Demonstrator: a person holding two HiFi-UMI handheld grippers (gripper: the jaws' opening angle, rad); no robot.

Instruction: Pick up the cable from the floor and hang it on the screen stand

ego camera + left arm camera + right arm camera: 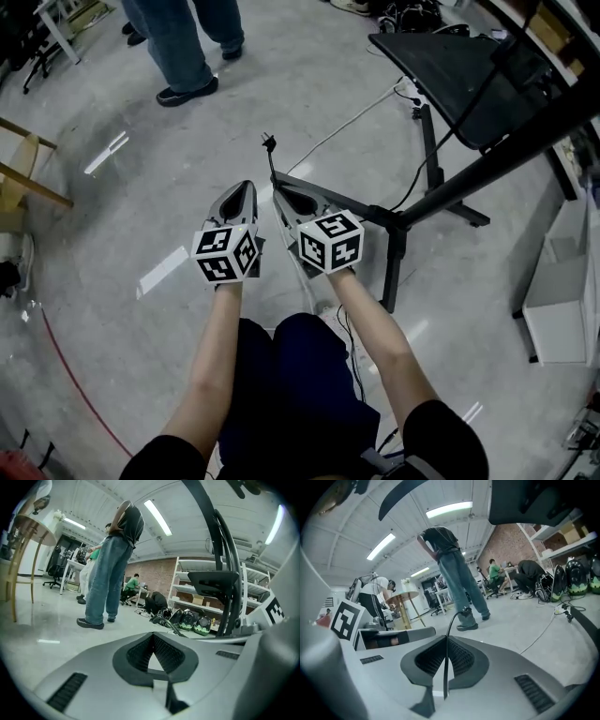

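A thin black cable (272, 167) rises from the tip of my right gripper (279, 194), and its plug end (268, 142) hangs free above the floor. In the right gripper view the cable (447, 639) runs between the jaws of that gripper (446, 637), which are shut on it. My left gripper (247, 187) sits close beside it on the left. Its jaws (153, 635) are shut with nothing between them. The black screen stand (405, 219) stands just to the right, with its dark screen (459, 80) tilted above.
A person in jeans (184, 45) stands at the far side. A white cable (349, 120) lies on the floor towards the stand. Wooden furniture (26, 178) is at the left, a white cabinet (561, 292) at the right. A red cord (71, 375) crosses the near left floor.
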